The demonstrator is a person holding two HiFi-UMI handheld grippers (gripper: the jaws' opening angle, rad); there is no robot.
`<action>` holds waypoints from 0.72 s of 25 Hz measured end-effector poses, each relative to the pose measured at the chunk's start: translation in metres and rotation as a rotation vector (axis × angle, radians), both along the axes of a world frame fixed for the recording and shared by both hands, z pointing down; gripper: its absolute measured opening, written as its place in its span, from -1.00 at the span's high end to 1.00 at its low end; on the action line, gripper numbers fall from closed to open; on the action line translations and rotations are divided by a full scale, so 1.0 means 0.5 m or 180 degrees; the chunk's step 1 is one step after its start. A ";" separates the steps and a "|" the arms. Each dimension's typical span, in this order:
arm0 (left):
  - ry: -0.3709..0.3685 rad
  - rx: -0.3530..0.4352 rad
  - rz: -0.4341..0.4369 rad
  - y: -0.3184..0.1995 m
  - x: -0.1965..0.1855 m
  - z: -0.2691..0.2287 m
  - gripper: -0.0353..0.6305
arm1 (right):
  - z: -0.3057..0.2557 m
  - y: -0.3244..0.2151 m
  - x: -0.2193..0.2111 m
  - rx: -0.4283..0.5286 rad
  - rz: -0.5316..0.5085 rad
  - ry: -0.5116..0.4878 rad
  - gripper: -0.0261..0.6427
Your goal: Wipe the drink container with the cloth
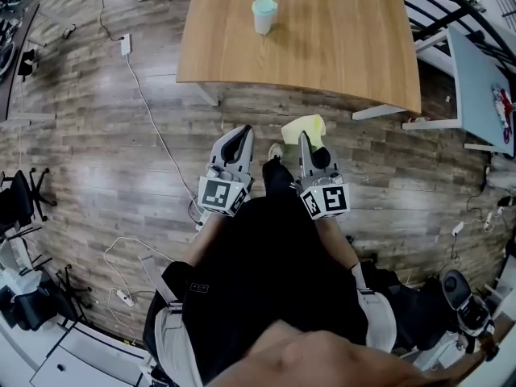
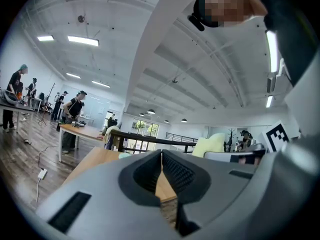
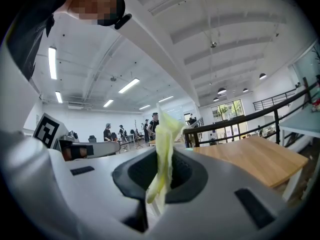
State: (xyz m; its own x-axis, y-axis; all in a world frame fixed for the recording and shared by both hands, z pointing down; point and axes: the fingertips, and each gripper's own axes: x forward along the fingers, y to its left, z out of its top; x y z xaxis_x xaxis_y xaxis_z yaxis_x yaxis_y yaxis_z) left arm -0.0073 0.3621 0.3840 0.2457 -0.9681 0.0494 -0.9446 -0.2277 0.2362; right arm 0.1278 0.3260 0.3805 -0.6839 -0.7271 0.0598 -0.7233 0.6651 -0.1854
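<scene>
The drink container [image 1: 264, 14] is a whitish cup with a mint-green lid, upright near the far left of the wooden table [image 1: 339, 51]. My right gripper [image 1: 305, 142] is shut on a pale yellow cloth [image 1: 305, 126], which shows pinched between its jaws as the cloth [image 3: 165, 149] in the right gripper view. My left gripper [image 1: 236, 139] is shut with nothing in it; its jaws meet at the left gripper [image 2: 161, 156]. Both grippers are held close to the person's body, short of the table's near edge and well away from the cup.
White cables [image 1: 145, 103] run over the wood floor left of the table. A light blue board [image 1: 480, 87] and white frames stand at the right. Office chairs [image 1: 20, 204] sit at the far left. People stand at distant tables [image 2: 75, 109].
</scene>
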 end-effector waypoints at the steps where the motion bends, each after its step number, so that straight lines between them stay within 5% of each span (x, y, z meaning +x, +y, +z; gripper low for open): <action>1: -0.0001 0.0006 -0.0011 -0.019 0.000 -0.004 0.82 | -0.001 -0.020 0.000 0.0002 -0.0016 0.0000 0.79; 18: -0.0114 -0.0091 -0.0270 -0.256 0.019 -0.005 0.82 | 0.030 -0.284 0.013 -0.0122 -0.0324 -0.0060 0.79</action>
